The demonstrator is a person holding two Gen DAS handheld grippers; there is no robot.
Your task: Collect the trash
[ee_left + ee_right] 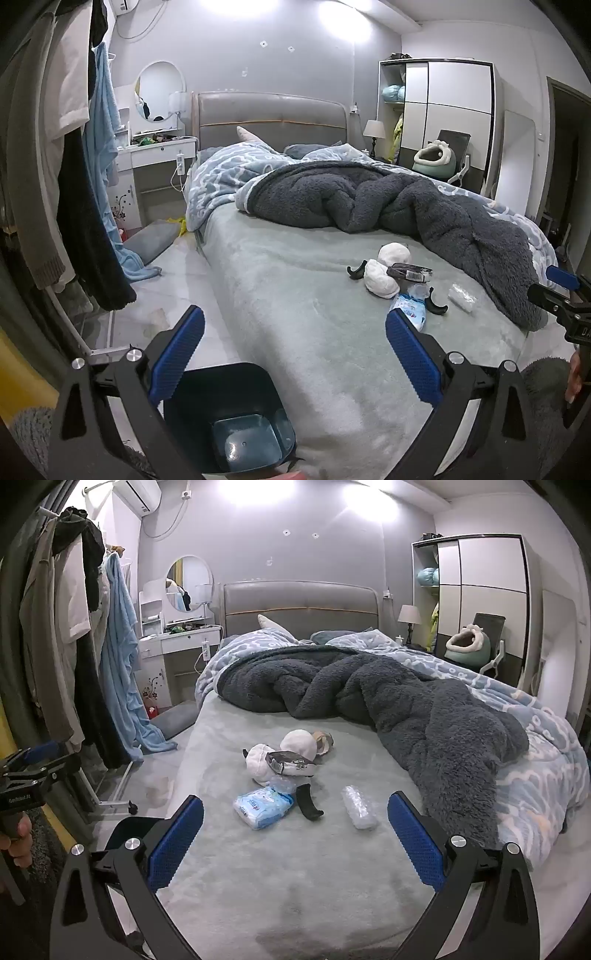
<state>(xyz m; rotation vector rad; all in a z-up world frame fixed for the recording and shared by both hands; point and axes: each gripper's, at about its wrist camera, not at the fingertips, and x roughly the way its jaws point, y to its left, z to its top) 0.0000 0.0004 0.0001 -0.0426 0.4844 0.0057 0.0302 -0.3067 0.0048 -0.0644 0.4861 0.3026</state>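
- On the bed [295, 867], trash clustered mid-sheet: tissue pack [263, 807], clear bottle [359, 812], white wads [280, 755], black wrapper [291, 762].
- Both grippers spread wide, gripping nothing: right gripper [295, 830], left gripper [295, 343].
- Best to take the bottle first, across its width.
- Bin [229, 417] low beside the bed corner.
- Dark blanket [424, 709] close by; easy to snag.

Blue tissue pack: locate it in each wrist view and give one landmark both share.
Left wrist view: the blue tissue pack lies right of centre on the bed, just beyond the left tongs' right finger.
Right wrist view: the pack lies left of centre, ahead of the open right tongs.
Shared landmark: the grey headboard.
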